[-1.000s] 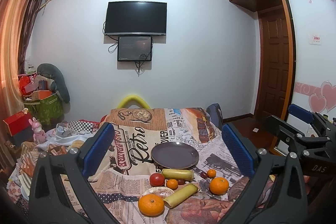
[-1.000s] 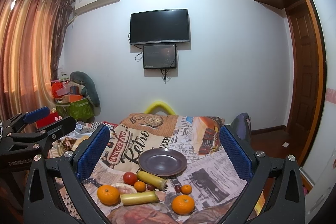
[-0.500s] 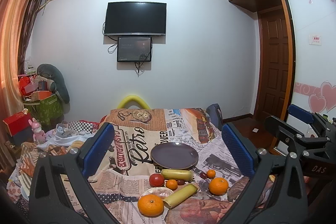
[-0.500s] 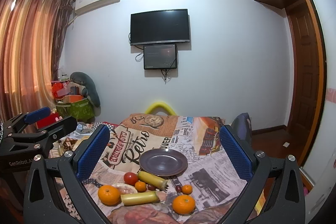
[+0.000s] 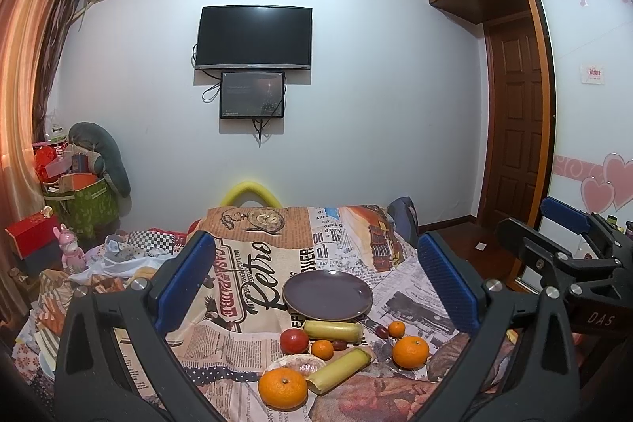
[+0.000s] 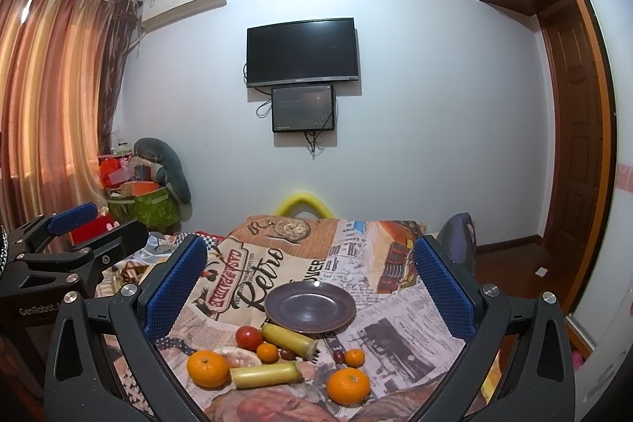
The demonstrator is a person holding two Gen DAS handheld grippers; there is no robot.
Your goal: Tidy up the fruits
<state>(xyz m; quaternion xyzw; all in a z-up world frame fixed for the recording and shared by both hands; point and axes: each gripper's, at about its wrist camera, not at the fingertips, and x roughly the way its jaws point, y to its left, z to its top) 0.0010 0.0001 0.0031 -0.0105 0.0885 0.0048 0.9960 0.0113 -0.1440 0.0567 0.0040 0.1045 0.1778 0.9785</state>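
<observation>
An empty dark purple plate (image 5: 327, 294) (image 6: 309, 307) sits on a table covered with a newspaper-print cloth (image 5: 253, 263). In front of it lie two yellow banana pieces (image 5: 333, 330) (image 6: 262, 374), a red tomato (image 5: 294, 341) (image 6: 249, 337), two large oranges (image 5: 410, 352) (image 6: 208, 368), small oranges (image 5: 321, 349) (image 6: 355, 357) and dark grapes (image 6: 288, 354). My left gripper (image 5: 316, 279) is open and empty, held above the near table edge. My right gripper (image 6: 310, 277) is open and empty, to the right of the left one.
A small shell-like dish (image 5: 296, 364) lies by the near orange. A cluttered bed with toys and boxes (image 5: 67, 224) is at the left. A yellow chair back (image 5: 250, 192) stands behind the table. A wooden door (image 5: 514, 129) is at the right.
</observation>
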